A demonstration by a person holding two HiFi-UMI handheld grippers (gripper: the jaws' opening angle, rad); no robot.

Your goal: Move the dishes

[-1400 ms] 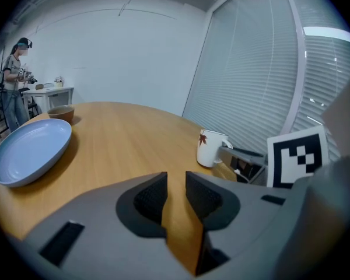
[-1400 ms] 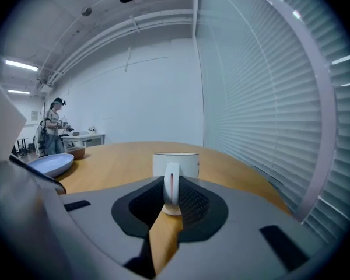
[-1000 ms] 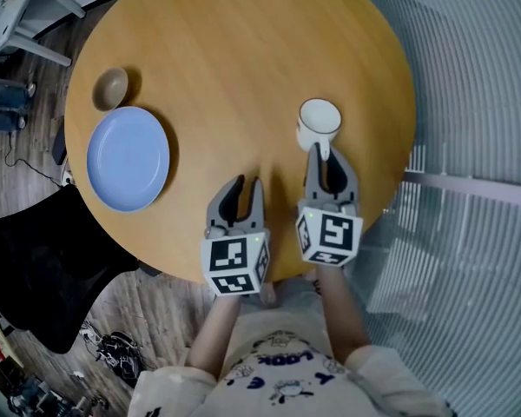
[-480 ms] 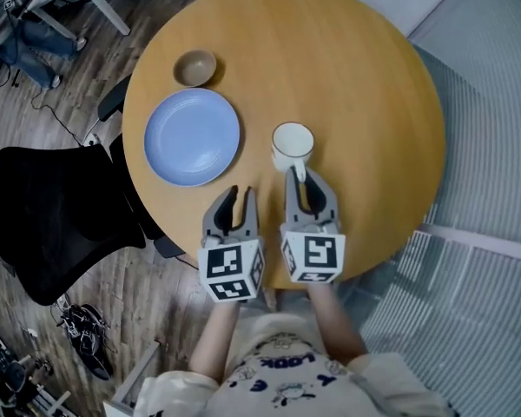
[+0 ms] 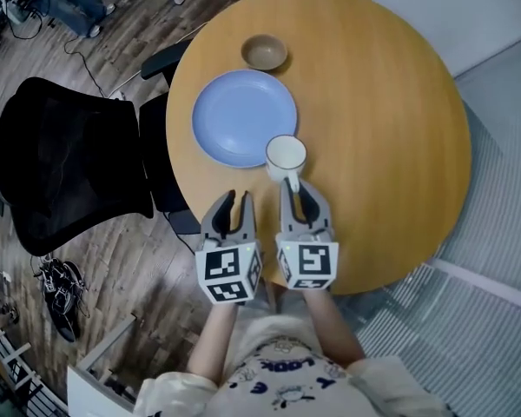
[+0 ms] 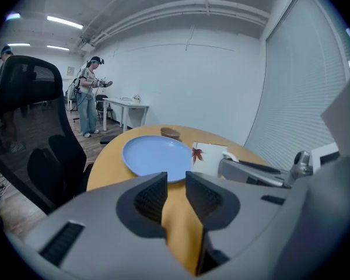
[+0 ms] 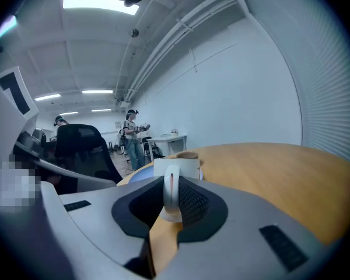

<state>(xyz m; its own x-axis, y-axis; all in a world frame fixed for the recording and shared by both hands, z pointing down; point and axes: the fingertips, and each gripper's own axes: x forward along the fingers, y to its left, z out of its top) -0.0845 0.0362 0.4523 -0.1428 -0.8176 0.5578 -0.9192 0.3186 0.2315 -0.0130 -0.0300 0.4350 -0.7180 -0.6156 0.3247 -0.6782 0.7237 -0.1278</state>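
A white mug (image 5: pixel 286 155) stands on the round wooden table (image 5: pixel 391 129), right at the near edge of the blue plate (image 5: pixel 244 117). My right gripper (image 5: pixel 293 185) is shut on the mug's handle (image 7: pixel 171 194), which shows pinched between the pads in the right gripper view. A small brown bowl (image 5: pixel 265 52) sits beyond the plate. My left gripper (image 5: pixel 237 198) hovers over the table's near edge, just left of the right one, open by a narrow gap with nothing in it. In the left gripper view the plate (image 6: pixel 154 154), the bowl (image 6: pixel 170 133) and the leaf-printed mug (image 6: pixel 209 157) lie ahead.
A black office chair (image 5: pixel 74 163) stands against the table's left side. Slatted blinds (image 5: pixel 504 189) run along the right. Shoes (image 5: pixel 59 289) and cables lie on the wooden floor. Far off, a person (image 6: pixel 88 95) stands by a white desk (image 6: pixel 125 107).
The right gripper has brought the mug leftward across the table, from well apart from the plate to right beside it. The left gripper moved along with it, still with nothing in it.
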